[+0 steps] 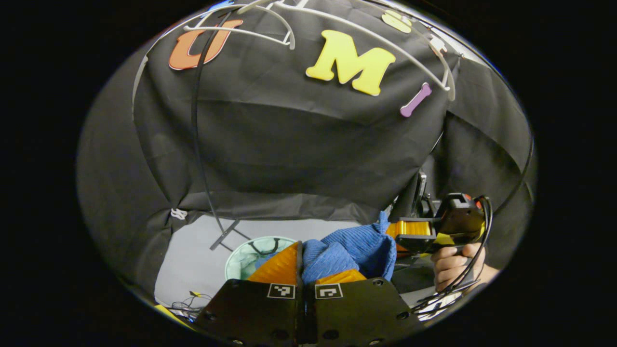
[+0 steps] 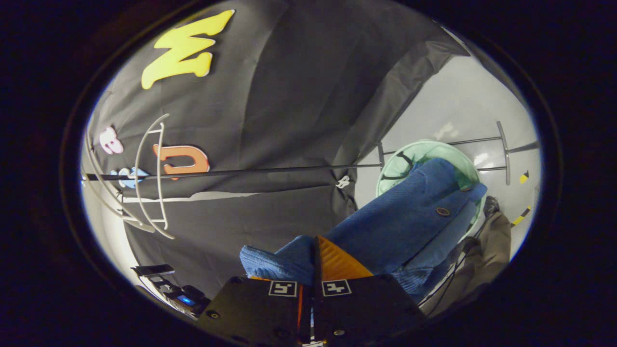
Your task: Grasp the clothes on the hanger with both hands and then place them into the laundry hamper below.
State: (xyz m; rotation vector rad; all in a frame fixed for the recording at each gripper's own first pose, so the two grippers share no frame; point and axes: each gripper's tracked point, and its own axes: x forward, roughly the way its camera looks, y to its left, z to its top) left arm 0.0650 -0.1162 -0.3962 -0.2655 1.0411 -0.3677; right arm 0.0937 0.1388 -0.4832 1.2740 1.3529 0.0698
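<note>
- Closest in the left gripper view, the left gripper (image 1: 300,270) has its fingers drawn together on a fold of the blue knitted garment (image 1: 354,248), which bunches up just beyond the tips.
- Closest in the right gripper view, the right gripper (image 2: 315,267) is likewise clamped on the garment (image 2: 405,221); from these fingers the cloth hangs away and down, its long axis running toward the hamper.
- Farther off in the left gripper view, the other gripper and the hand (image 1: 453,265) holding it sit just beside the same bundle, so the garment is slung between the two grips.
- Below and beyond the fingers stands the pale green laundry hamper (image 2: 414,152) on the grey floor (image 1: 193,260); in the right gripper view the garment's free end overlaps its opening.
- Both hands look about equally placed, so I judge that the coming move turns on lowering the cloth toward that rim.
- Farthest back, the white hangers (image 2: 149,178) hang bare on the dark rail (image 2: 270,169).
</note>
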